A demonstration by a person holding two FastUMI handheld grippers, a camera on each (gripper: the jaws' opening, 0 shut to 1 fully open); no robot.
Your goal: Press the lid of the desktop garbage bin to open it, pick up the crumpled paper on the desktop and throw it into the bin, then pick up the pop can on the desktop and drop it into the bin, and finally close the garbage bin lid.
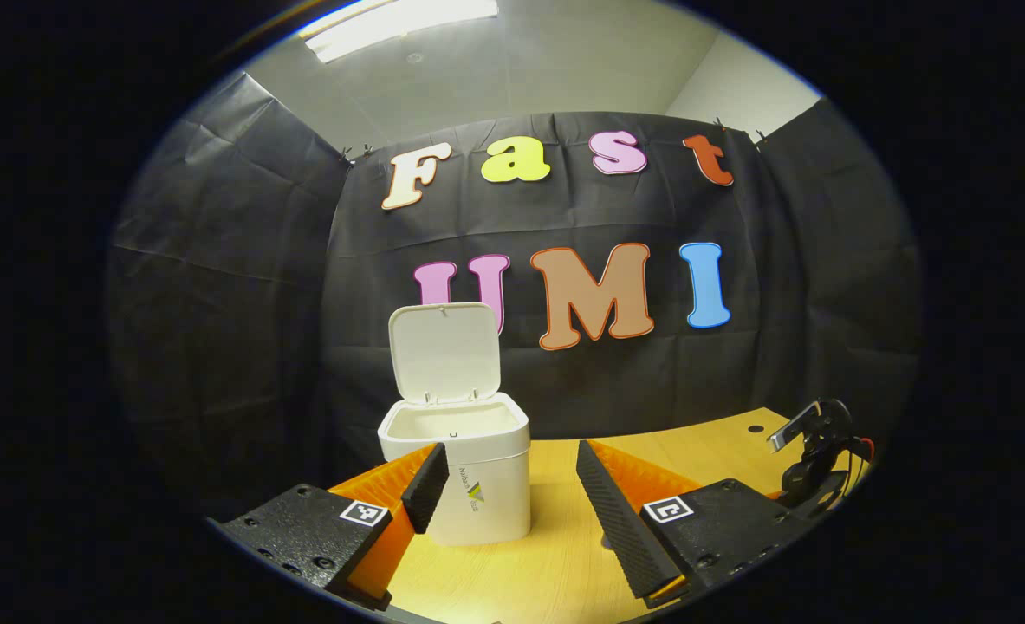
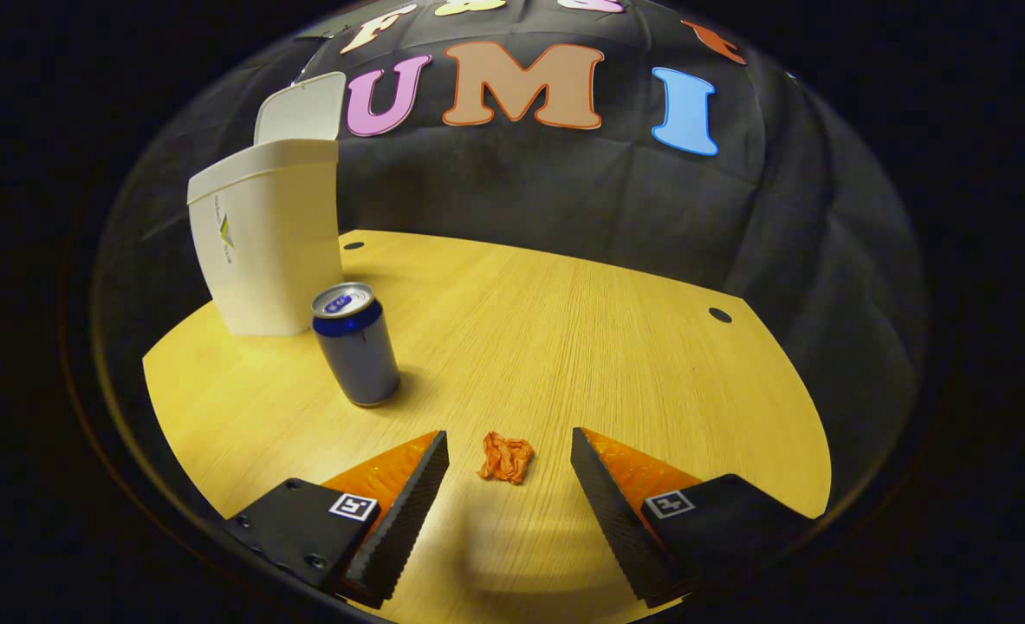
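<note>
The desktop garbage bin stands on the wooden bench with its lid already tipped up and back, the well open — so the first step of the task looks done and the paper pick-up is the step in hand. In the right gripper view, the right hand-held gripper hangs low over the bench with its fingers spread wide, the crumpled paper lying on the wood between the two tips and touching neither. The pop can stands upright farther off to the left, just in front of the bin and near its right side, untouched. In the left gripper view, the left hand-held gripper is also spread and holds nothing, facing the open bin; the bin's near wall sits just beyond the left fingertip. At the far right of that view a dark piece of gear rests at the bench edge, too small to make out. The next move, by the look of it, calls for the right fingers to settle lower around the paper and press together on it — a light, crushable wad that should pinch easily — then carry it left over the can to the open bin.
</note>
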